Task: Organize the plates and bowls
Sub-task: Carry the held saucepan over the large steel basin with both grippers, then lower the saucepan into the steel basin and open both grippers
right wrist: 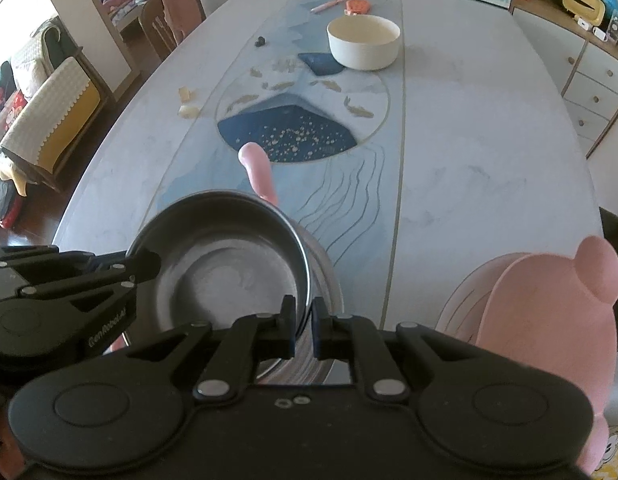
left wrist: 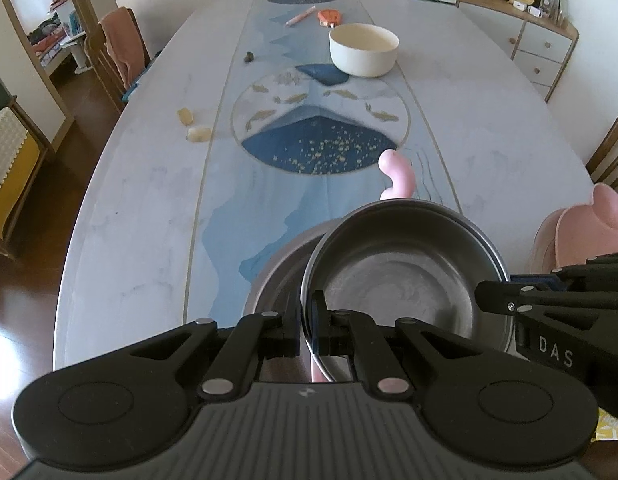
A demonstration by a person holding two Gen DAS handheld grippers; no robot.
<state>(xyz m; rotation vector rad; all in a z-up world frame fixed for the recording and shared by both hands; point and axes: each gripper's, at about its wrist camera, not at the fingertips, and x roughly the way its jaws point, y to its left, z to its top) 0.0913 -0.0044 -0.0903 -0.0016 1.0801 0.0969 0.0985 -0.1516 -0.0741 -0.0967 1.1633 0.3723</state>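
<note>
My right tongs (right wrist: pixel 304 322) pinch the steel bowl's (right wrist: pixel 225 276) rim; left tongs (right wrist: pixel 143 266) meet its far edge above the table (right wrist: pixel 469 140).

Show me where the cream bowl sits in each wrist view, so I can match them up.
Left wrist: cream bowl stands upper centre-right, far down the table beyond the steel bowl.
Right wrist: cream bowl stands upper centre, a little right.
Shared landmark: the dark blue patch touching its lower-left edge in both.
</note>
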